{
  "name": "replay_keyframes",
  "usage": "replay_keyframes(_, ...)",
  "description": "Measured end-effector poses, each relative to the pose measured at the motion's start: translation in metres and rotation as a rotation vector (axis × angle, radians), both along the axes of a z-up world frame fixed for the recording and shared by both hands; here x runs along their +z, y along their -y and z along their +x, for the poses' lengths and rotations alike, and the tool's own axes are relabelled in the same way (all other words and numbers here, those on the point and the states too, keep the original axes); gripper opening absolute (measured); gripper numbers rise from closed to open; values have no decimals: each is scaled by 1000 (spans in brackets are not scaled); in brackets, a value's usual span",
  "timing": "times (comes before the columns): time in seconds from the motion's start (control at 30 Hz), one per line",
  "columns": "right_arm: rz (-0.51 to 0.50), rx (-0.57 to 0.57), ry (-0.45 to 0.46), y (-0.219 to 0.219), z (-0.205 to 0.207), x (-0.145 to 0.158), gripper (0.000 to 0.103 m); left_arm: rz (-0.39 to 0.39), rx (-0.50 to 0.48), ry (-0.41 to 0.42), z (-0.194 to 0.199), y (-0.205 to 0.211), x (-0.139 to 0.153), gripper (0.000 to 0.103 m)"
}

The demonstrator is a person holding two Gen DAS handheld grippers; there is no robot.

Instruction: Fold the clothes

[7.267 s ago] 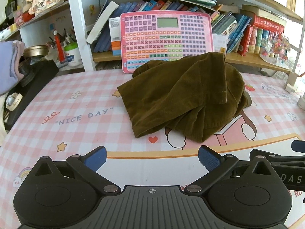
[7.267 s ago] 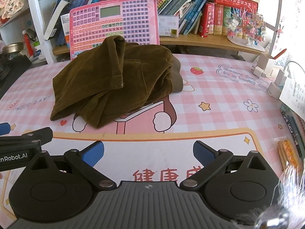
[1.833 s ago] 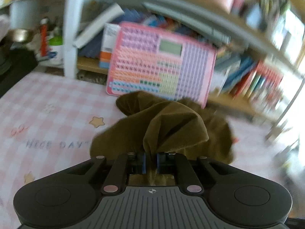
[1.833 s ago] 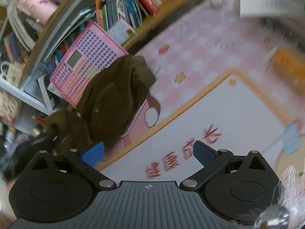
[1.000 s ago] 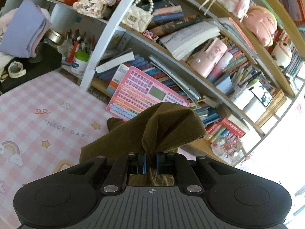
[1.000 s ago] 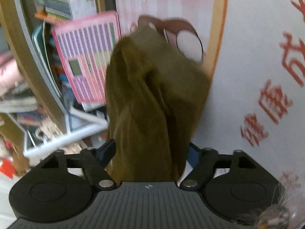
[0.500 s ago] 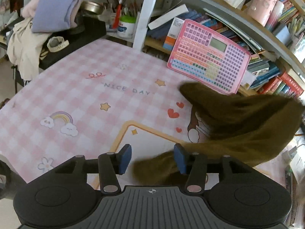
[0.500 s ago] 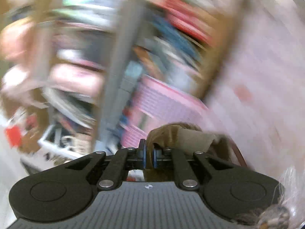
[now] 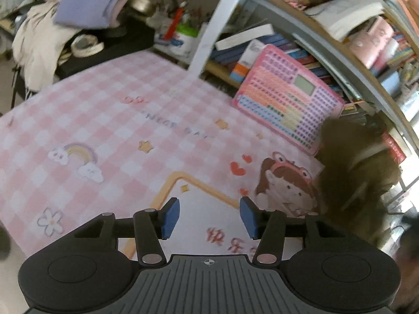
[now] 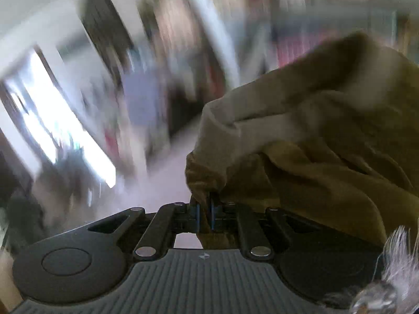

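Released by the left tool [image 9: 209, 218], now spread and empty, the olive-brown corduroy garment [image 10: 314, 136] swings aloft right of the pink checked desk [image 9: 110, 120], pinched by the right tool [image 10: 204, 214]; it needs regripping.

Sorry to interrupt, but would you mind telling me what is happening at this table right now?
A person with two handheld grippers is working on folding a brown garment. The right gripper is shut on a bunch of the cloth and holds it up off the table; that view is heavily blurred. The left gripper is open and empty above the pink checked table mat, with the garment hanging off to its right near the pink keyboard toy.
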State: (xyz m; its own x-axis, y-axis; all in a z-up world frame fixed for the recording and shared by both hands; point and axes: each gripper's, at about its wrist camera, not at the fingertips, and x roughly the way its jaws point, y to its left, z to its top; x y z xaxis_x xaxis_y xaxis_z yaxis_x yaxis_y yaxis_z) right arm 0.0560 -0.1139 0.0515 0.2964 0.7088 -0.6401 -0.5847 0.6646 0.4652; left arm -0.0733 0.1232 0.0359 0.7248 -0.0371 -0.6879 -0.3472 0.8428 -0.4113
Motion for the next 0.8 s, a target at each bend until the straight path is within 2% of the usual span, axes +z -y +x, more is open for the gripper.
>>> replay_keyframes(0.07, -104, 24, -84, -21, -7, -35, 7, -4, 0, -17, -1, -8, -5, 51)
replay_keyframes(0.13, -107, 24, -171, -32, -13, -58, 8, -2, -10, -28, -2, -16, -7, 51)
replay_keyframes(0.17, -114, 16, -178, -38, -14, -61, 8, 1, -16, -31, -1, -19, -8, 51)
replay_keyframes(0.27, -124, 1, -141, -51, -14, -57, 8, 13, -40, -30, 3, -28, -7, 52)
replay_keyframes(0.43, -33, -63, -69, -73, -4, -41, 8, 32, -84, -9, 14, -41, -1, 52)
replay_keyframes(0.5, -37, -53, -92, -83, -1, -44, 12, 38, -99, 1, 18, -48, 2, 52)
replay_keyframes(0.6, -59, -22, -157, -94, -3, -57, 20, 32, -114, 14, 25, -56, 2, 52)
replay_keyframes(0.63, -61, -13, -169, -94, -8, -59, 29, 27, -121, 15, 29, -58, 1, 52)
replay_keyframes(0.67, -56, -10, -166, -92, -13, -58, 43, 24, -130, 14, 34, -58, -1, 52)
replay_keyframes(0.73, -49, -24, -135, -83, -22, -52, 53, 20, -148, 14, 42, -59, -3, 52)
replay_keyframes(0.8, -47, -58, -95, -71, -29, -44, 56, 15, -180, 26, 53, -58, -6, 52)
